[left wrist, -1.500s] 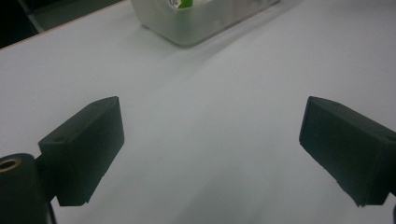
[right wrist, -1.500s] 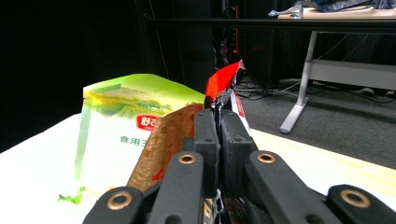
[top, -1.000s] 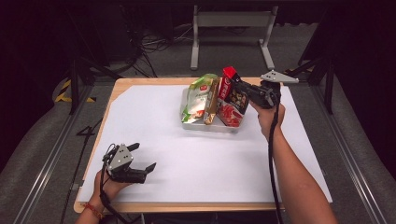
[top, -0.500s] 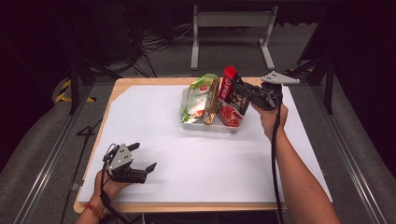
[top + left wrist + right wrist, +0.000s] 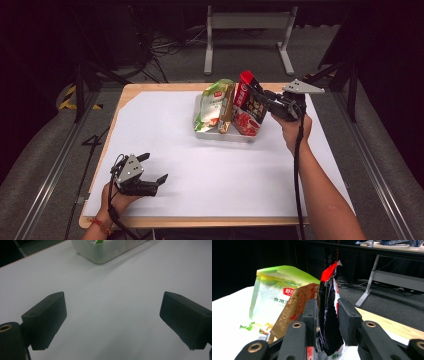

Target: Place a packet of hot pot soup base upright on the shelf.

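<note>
A clear plastic tray on the white sheet holds three upright pouches: a green one, a gold-brown one and a red-and-black one. My right gripper reaches in from the right. Its jaws have just been opening and stand either side of the red-and-black pouch, with a small gap at the right pad. The green pouch and gold-brown pouch lean to its left. My left gripper rests near the front left of the sheet, open with nothing between its fingers.
The white sheet covers most of the wooden table. The tray's corner lies far ahead of the left gripper. A metal stand and cables sit on the floor beyond the table's far edge.
The right gripper's jaws have spread a little around the red-and-black pouch, which stays upright in the tray. The left gripper has kept still.
</note>
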The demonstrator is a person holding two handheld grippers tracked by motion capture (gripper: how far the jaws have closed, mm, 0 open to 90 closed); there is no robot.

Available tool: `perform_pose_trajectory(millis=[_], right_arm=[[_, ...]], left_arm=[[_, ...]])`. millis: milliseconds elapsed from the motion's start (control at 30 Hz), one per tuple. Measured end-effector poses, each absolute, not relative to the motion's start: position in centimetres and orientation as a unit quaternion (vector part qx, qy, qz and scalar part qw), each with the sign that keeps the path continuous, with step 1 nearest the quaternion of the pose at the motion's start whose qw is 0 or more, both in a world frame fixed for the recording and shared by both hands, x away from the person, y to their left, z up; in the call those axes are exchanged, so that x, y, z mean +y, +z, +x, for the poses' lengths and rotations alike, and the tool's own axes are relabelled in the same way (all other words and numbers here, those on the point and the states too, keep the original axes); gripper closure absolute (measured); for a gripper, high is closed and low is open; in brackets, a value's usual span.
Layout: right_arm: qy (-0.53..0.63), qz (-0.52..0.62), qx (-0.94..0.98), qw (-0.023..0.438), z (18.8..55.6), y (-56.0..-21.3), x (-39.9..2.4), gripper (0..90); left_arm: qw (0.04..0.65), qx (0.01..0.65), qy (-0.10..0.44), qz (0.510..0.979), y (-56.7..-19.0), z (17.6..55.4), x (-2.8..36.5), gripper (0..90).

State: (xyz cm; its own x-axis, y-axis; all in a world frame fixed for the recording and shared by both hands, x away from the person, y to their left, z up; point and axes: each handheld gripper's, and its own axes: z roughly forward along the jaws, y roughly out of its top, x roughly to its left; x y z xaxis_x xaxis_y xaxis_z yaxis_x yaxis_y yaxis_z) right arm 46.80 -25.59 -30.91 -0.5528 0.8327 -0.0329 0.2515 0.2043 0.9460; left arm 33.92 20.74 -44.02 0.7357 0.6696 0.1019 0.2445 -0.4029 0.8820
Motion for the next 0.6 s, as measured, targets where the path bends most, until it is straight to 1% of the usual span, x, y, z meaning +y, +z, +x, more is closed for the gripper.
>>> perform_pose_trajectory(millis=[600], right_arm=[[0.509,0.371,0.722,0.287,45.8,-30.7,-26.2,65.3]], left_arm=[[0.461,0.287,0.232,0.807,-44.1,33.8,20.8,8.0]])
